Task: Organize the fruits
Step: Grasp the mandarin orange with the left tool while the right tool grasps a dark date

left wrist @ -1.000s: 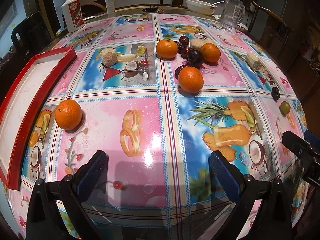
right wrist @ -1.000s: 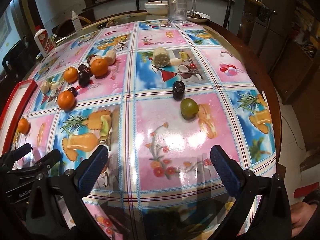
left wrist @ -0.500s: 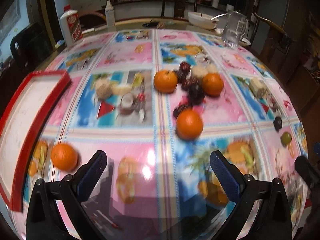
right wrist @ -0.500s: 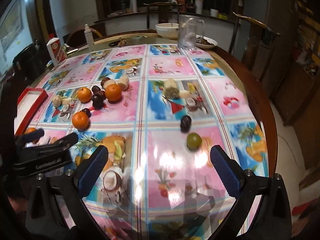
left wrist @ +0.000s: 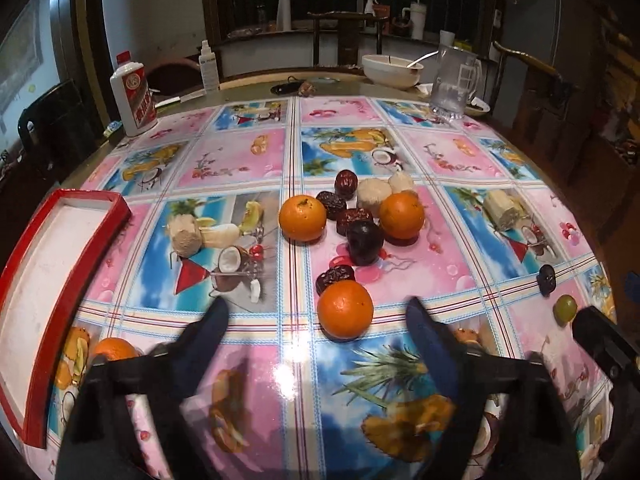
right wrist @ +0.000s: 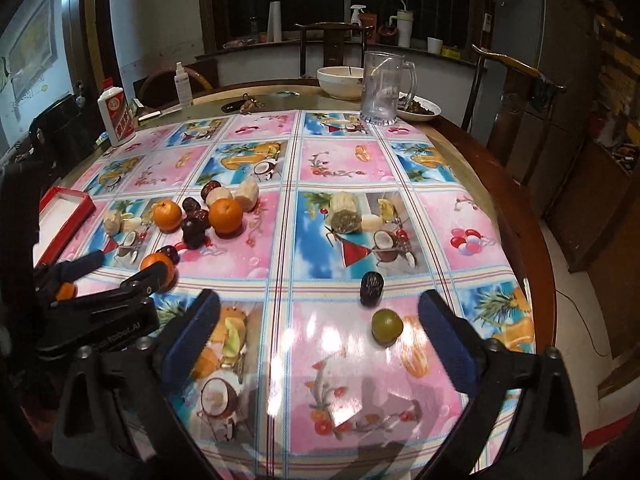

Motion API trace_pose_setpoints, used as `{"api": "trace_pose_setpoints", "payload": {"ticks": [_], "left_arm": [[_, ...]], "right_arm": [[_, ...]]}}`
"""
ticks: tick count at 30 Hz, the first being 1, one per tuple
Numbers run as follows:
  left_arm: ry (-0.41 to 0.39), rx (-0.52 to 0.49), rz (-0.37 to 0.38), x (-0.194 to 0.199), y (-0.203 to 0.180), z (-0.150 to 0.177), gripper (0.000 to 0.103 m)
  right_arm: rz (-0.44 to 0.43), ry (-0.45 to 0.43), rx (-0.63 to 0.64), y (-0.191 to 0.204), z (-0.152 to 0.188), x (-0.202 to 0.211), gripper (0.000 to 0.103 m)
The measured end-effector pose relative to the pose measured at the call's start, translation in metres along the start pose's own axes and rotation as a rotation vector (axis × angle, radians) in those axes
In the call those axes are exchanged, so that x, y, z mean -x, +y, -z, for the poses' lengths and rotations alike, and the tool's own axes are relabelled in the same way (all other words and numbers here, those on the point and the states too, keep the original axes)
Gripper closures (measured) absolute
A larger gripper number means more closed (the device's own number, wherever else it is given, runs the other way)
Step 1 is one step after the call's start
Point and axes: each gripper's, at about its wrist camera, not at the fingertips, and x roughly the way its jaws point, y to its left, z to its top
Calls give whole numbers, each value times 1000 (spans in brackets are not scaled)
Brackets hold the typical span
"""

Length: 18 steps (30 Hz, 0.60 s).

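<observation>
Fruits lie scattered on the patterned tablecloth (left wrist: 240,160), none yet in the red-rimmed tray (left wrist: 60,240) at its left edge. Left gripper (left wrist: 316,316) and right gripper (right wrist: 320,308) both hang spread wide, empty. Nearest orange (left wrist: 345,309) outsizes the green grape (right wrist: 386,323).

Home dining room: round table (right wrist: 500,184), wooden chairs (right wrist: 332,40), bowl (right wrist: 340,80).

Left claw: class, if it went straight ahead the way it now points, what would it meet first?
Most likely the nearest orange, which lies on the tablecloth just beyond the open left claw and slightly right of centre. Depth is unclear in the fisheye view; the claw may pass above it.
</observation>
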Motion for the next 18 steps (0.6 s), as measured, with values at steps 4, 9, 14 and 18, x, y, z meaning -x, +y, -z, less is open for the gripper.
{"api": "trace_pose_setpoints", "payload": {"ticks": [4,9,14,18], "left_arm": [[20,-6,17,-7,-3,2,34],[19,0,17,-8,-6,2,36],[15,-3,-20,-11,-14,-1,36],[-7,-45,-69,-13,-28,-2,36]], "right_arm": [[-24,31,-8,-3,-3,-10,31],[-58,76,-69,-14,-5,-26,34],[-45,94,-88,-22,-8,-34,34],[-30,127,-105,-31,-9,-47,34]]}}
